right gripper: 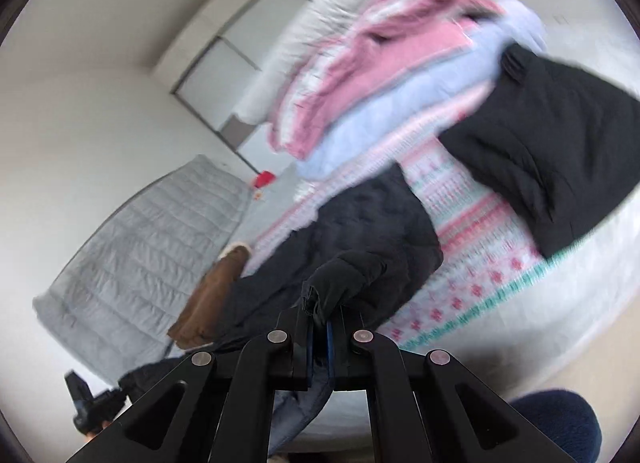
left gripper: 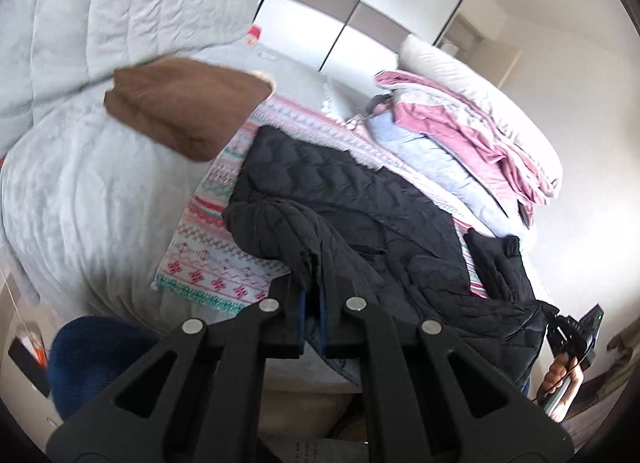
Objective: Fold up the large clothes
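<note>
On the bed (left gripper: 80, 191), over a patterned blanket (left gripper: 208, 263), sprawls the black quilted jacket (left gripper: 360, 199), beside a folded brown garment (left gripper: 188, 107), with the left tool (left gripper: 312, 303) and right tool (right gripper: 319, 327) each clamped on its fabric.

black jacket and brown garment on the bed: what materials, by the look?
Black jacket: likely thin synthetic shell over padding; matte with a faint sheen, stitched in puffy quilted rows. Both grippers' jaws are shut on it. Brown garment: looks like suede or brushed fleece; soft, napped, no shine, and a pale fuzzy lining shows at its edge. Fibre unclear.
</note>
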Motion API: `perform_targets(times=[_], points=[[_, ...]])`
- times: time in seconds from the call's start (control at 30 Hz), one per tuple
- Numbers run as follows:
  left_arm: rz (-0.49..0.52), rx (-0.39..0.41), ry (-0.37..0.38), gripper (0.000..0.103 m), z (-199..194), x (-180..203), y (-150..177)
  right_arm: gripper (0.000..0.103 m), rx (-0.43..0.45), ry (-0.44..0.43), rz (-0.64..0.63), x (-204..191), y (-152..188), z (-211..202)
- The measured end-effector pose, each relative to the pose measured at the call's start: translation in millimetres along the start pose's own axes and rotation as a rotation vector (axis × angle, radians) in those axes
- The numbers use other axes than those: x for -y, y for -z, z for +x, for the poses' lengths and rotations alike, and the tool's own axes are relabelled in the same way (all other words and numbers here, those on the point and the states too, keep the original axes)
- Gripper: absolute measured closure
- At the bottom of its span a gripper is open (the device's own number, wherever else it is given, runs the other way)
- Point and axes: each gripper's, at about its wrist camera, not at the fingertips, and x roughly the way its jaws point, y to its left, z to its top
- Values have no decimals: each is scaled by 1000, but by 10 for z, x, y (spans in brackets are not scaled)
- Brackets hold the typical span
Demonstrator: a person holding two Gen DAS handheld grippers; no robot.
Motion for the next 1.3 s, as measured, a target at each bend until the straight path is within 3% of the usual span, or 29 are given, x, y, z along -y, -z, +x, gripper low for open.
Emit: perform_targets(times=[0.13, 0.27, 0.5, 0.67, 0.8, 1.0, 1.1, 1.3], points=[[-16, 2, 1, 97, 54, -8, -75, 99, 32, -52, 38, 40, -26, 3], [-39, 17, 9, 97, 98, -5, -205, 99, 43, -47, 53, -9, -187, 129], [-164, 22, -6, 97, 663, 105, -986, 99, 71, -101, 215, -26, -764, 741], [-247, 18, -50, 97, 1269, 268, -1632, 99, 69, -38, 271, -101, -1395, 1560], [-254, 3, -109, 96, 1975, 357, -1995, 99, 22, 15, 350, 93, -1736, 2228], [-237, -79, -204, 96, 2980, 255, -1939, 98, -70, 200, 362, 564, -1777, 3121], [-198, -154, -241, 95, 3412, 170, -1944, 98, -149, 217, 435, 859, -1716, 3384], [-172, -144, -247, 86, 3710, 64, -2161, 95, -167, 271, 407, 949, -1903, 3775]])
